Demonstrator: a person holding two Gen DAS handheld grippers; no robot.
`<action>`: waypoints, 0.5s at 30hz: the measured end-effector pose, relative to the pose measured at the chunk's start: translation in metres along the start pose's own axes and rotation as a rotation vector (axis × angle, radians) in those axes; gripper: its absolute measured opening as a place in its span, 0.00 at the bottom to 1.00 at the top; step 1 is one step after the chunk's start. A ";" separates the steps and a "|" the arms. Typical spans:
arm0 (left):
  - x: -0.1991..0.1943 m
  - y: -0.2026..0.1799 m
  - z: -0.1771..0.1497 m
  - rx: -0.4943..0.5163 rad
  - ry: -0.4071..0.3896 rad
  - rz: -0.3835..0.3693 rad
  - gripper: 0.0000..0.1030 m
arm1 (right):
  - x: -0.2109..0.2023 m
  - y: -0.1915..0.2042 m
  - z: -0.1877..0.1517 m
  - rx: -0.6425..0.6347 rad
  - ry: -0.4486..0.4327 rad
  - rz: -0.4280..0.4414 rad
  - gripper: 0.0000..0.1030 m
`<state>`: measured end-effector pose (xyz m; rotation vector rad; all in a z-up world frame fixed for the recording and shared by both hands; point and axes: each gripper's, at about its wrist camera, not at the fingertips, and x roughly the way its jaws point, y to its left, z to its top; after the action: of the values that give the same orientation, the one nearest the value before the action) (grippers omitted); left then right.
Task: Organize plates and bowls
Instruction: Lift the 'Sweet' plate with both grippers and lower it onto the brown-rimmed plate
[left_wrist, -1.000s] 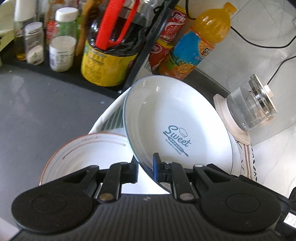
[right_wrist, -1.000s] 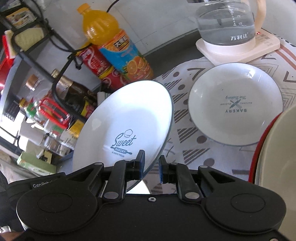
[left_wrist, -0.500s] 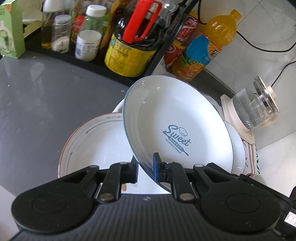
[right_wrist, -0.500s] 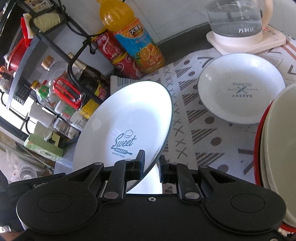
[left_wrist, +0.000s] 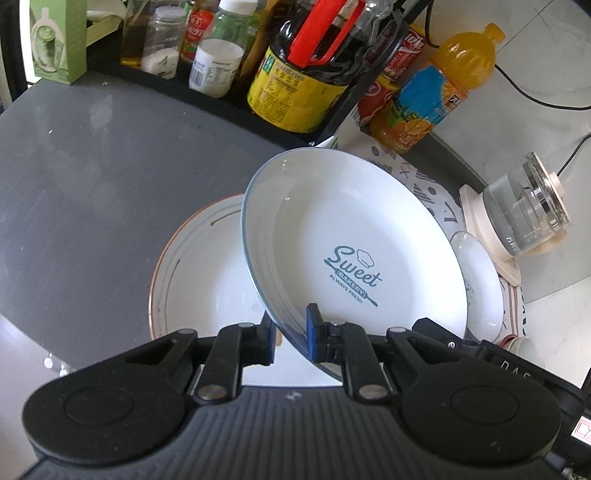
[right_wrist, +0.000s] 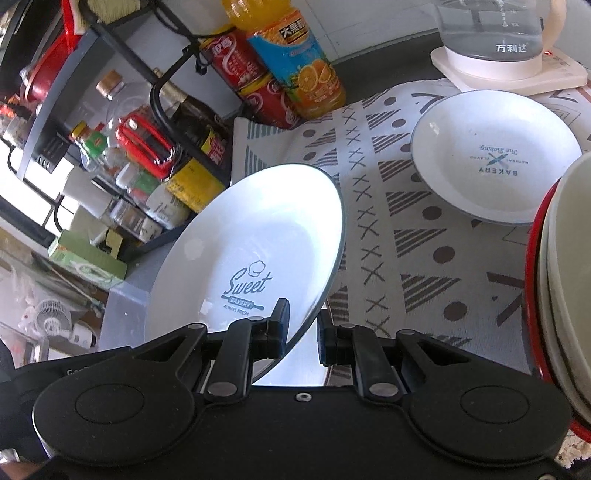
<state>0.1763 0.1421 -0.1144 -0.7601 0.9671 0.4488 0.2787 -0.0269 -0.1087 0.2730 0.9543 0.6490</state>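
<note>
Carried farther out over the gold-rimmed plate, both tools, left tool and right tool, pinch the Sweet plate's near edge, grey bench bare beyond.

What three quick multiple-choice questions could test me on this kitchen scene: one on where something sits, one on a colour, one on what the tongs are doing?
1. Where does the Bakery plate sit?
A. On the patterned cloth
B. On the bottle rack
C. In the kettle

2. What colour is the rim of the plate lying under the Sweet plate?
A. Green
B. Orange-brown
C. Black

3. What are the left tongs and right tongs doing?
A. Both hang empty
B. Only one holds the plate
C. Both clamp the Sweet plate's edge

Answers: 1 A, it rests on the cloth before the kettle; 2 B, a thin orange-brown line edges it; 3 C, each pair's pads squeeze its rim.
</note>
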 end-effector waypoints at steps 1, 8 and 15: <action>0.000 0.001 -0.001 -0.003 0.000 0.001 0.14 | 0.000 0.000 -0.001 -0.005 0.004 -0.001 0.14; -0.006 0.006 -0.008 -0.011 -0.002 0.009 0.14 | -0.001 0.004 -0.008 -0.032 0.014 -0.001 0.14; -0.009 0.014 -0.015 -0.029 0.013 0.010 0.14 | -0.004 0.009 -0.015 -0.055 0.027 -0.003 0.14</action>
<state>0.1542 0.1403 -0.1165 -0.7850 0.9792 0.4681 0.2609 -0.0229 -0.1106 0.2145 0.9604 0.6771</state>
